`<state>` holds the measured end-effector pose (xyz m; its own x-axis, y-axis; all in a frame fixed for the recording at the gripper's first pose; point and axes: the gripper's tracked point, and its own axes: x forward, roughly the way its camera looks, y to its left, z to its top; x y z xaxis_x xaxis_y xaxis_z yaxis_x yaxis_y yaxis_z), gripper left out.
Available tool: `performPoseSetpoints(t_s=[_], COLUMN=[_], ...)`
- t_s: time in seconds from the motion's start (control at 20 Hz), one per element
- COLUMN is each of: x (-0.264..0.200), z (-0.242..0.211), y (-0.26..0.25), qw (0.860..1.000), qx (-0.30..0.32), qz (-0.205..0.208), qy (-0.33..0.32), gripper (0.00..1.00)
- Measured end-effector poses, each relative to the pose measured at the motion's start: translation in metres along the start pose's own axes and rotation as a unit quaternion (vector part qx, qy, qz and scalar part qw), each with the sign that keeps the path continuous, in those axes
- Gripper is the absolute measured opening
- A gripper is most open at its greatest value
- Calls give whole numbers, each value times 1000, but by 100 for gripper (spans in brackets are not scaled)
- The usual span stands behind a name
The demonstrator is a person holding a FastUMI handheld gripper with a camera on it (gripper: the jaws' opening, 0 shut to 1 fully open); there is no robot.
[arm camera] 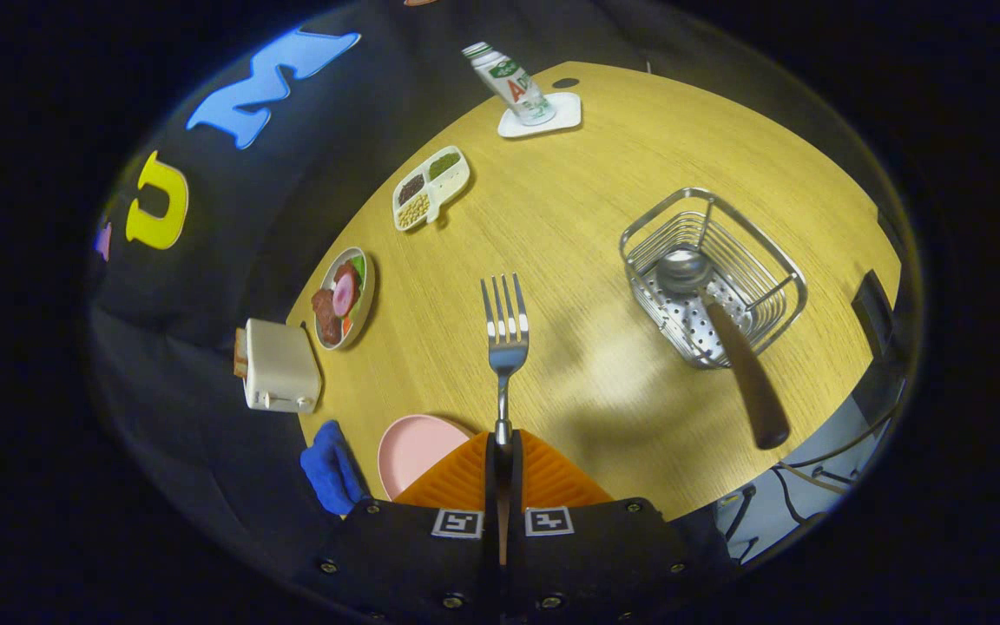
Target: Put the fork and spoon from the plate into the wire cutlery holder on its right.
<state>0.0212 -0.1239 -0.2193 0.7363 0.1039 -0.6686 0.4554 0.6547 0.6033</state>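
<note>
My gripper (pixel 504 451) is shut on the handle of a silver fork (pixel 505 334), which sticks out straight ahead of the fingers with its tines pointing away, held above the wooden table (pixel 604 174). The pink plate (pixel 413 447) lies just left of the fingers, partly hidden behind them. To the right and ahead stands the wire cutlery holder (pixel 778 273). A spoon (pixel 682 269) with a brown handle rests inside it, bowl down on the holder's perforated floor, handle leaning out over the near rim.
Along the table's left edge sit a white toaster (pixel 281 366), a bowl of toy food (pixel 344 298) and a divided snack tray (pixel 430 187). A bottle (pixel 510 82) stands on a white coaster at the far end. A blue cloth (pixel 331 469) lies by the plate.
</note>
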Motion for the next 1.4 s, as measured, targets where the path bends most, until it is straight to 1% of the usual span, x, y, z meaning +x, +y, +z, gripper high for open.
performPoseSetpoints(t_s=[0.1, 0.2, 0.35, 0.6, 1.0, 1.15, 1.25, 1.3, 1.4], x=[-8, -19, -32, -37, -35, -39, -41, -41, -43], z=[14, 19, 17, 16, 13, 18, 21, 23, 24], y=[-12, -21, -32, -50, -47, -44, -46, -45, -46], qw=[1000, 998, 996, 993, 987, 985, 983, 982, 981], qx=[27, 52, 83, 116, 156, 171, 180, 184, 191], qz=[3, 6, 8, 2, 20, 27, 29, 31, 32], qy=[-13, -24, -36, -36, -17, -18, -19, -20, -22], gripper=[4, 3, 4, 4, 4, 6, 6, 8, 8])
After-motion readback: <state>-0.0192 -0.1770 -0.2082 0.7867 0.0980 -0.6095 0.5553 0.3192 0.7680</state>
